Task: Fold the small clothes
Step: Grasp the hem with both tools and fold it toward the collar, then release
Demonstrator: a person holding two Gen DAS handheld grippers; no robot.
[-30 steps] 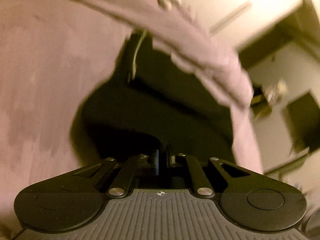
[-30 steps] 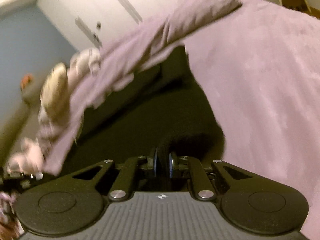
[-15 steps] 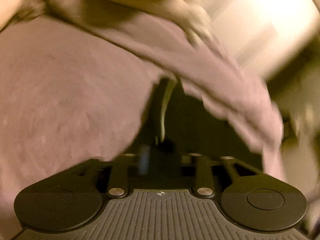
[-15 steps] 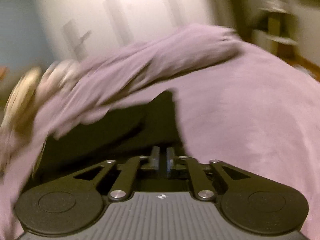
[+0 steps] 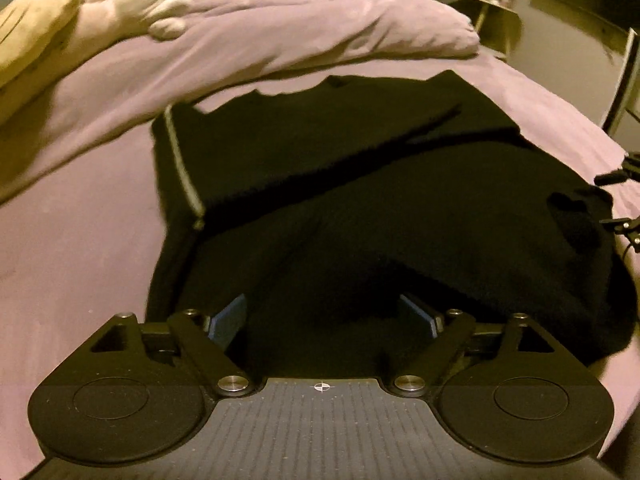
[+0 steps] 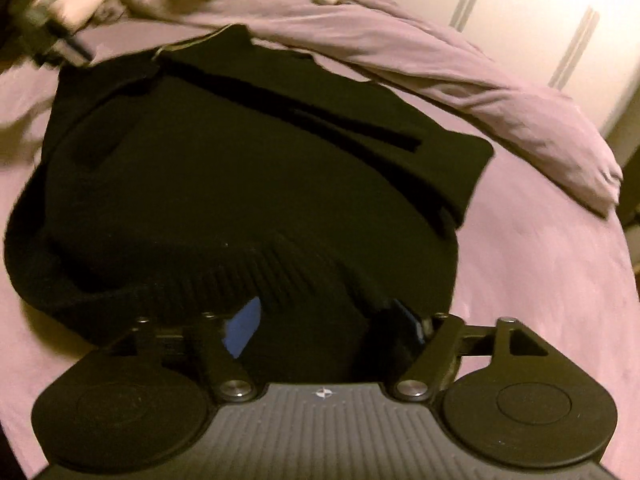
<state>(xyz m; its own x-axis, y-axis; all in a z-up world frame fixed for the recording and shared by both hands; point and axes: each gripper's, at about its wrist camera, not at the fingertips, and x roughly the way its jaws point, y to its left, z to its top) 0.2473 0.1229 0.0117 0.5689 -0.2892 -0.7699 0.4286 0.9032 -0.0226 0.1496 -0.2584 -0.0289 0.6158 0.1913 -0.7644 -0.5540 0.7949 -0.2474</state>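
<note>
A black knit sweater (image 5: pixel 360 184) lies folded on the mauve bed sheet (image 5: pixel 72 240), with a pale stripe along its left edge. My left gripper (image 5: pixel 324 314) hovers at the near edge, its jaws opening wide. Black fabric lies loosely between the blue pads (image 5: pixel 230 316), which do not press on it. In the right wrist view the same sweater (image 6: pixel 240 152) fills the middle. Its ribbed hem sits between the jaws of my right gripper (image 6: pixel 326 324), which are also opening, and its pads (image 6: pixel 244 328) stand clear of the cloth.
A bunched mauve duvet (image 5: pixel 320 28) runs along the far side of the sweater. Plush toys (image 5: pixel 120 4) lie on it at the left. White wardrobe doors (image 6: pixel 520 20) stand behind, and a small side table (image 5: pixel 496 4) is beyond the bed's right corner.
Both grippers were shut on the black fabric and rolled sideways. Both views have since levelled out, the jaws have spread apart, and the sweater has settled onto the bed.
</note>
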